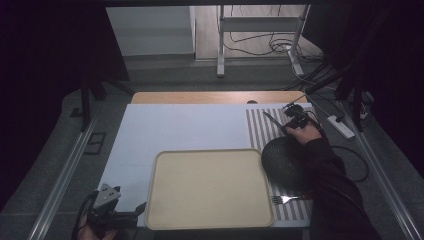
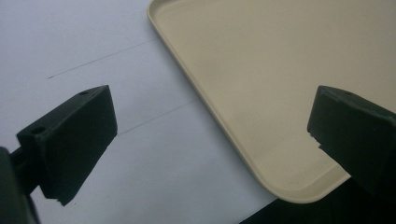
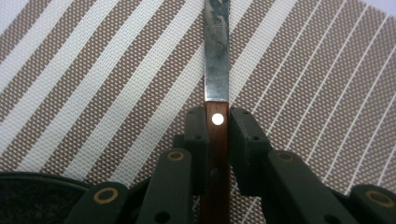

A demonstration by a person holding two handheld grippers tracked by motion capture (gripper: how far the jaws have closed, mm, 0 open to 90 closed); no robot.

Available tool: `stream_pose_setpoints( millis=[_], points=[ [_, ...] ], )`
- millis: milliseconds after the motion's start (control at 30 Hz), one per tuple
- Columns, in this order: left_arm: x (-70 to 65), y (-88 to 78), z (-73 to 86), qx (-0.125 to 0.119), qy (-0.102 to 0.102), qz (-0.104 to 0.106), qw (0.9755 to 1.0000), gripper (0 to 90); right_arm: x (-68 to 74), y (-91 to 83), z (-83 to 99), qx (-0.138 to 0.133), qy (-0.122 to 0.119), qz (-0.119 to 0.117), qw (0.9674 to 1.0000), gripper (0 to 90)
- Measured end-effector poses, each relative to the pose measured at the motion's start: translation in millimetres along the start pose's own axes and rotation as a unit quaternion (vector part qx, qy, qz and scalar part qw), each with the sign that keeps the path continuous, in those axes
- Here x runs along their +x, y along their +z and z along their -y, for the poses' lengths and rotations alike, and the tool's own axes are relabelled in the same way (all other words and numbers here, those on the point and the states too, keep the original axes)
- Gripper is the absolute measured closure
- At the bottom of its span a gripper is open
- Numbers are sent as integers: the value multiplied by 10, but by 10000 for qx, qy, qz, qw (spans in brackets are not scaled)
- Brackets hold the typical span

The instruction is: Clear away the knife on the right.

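Observation:
A knife (image 3: pixel 217 56) with a steel blade and a riveted wooden handle lies on a brown-and-white striped placemat (image 3: pixel 116 70). My right gripper (image 3: pixel 217 128) is shut on the handle just behind the blade, one pad on each side. From above, that gripper (image 1: pixel 295 116) is at the mat's far end, and the knife (image 1: pixel 273 121) points left and toward the person. My left gripper (image 1: pixel 131 213) rests at the near left table edge. Its jaws stand open and hold nothing (image 2: pixel 212 119), straddling the near corner of a beige tray (image 2: pixel 280 84).
The beige tray (image 1: pixel 165 210) takes up the near middle of the white table top (image 1: pixel 175 125). On the striped placemat (image 1: pixel 257 131) sit a dark round bowl (image 1: pixel 286 162) and, nearer the person, a fork (image 1: pixel 284 199). A power strip (image 1: pixel 341 126) and cables lie right of the table.

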State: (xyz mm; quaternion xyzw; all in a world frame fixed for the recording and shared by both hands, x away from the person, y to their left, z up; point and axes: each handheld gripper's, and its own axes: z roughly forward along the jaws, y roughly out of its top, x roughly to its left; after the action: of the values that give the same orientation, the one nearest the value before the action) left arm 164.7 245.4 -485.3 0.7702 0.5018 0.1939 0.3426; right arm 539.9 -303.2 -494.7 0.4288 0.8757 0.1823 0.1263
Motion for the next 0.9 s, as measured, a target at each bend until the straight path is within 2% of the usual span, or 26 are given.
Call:
stream_pose_setpoints(
  millis=[67,133,300,433,533,733,900],
  points=[
    [2,-1,0,-7,-7,4,10000,14,19,-2,0,-20,-130,71,9999,781],
    [1,0,0,-5,-6,1,10000,14,18,-10,4,-32,-216,251,9994,781],
    [1,0,-1,-7,-8,-1,10000,14,-77,-96,46,-160,-165,408,9989,781],
    [1,-1,-1,-8,-12,-2,10000,15,-184,-171,114,-267,33,424,9987,781],
    [3,-2,-2,-12,-17,-1,10000,14,-222,-235,150,-377,167,335,9986,781],
    [7,-3,-1,-22,-37,5,10000,14,-160,-362,159,-545,237,275,9979,781],
    [8,-2,-1,-22,-38,8,10000,14,-58,-404,182,-562,251,184,9979,781]
  ],
)
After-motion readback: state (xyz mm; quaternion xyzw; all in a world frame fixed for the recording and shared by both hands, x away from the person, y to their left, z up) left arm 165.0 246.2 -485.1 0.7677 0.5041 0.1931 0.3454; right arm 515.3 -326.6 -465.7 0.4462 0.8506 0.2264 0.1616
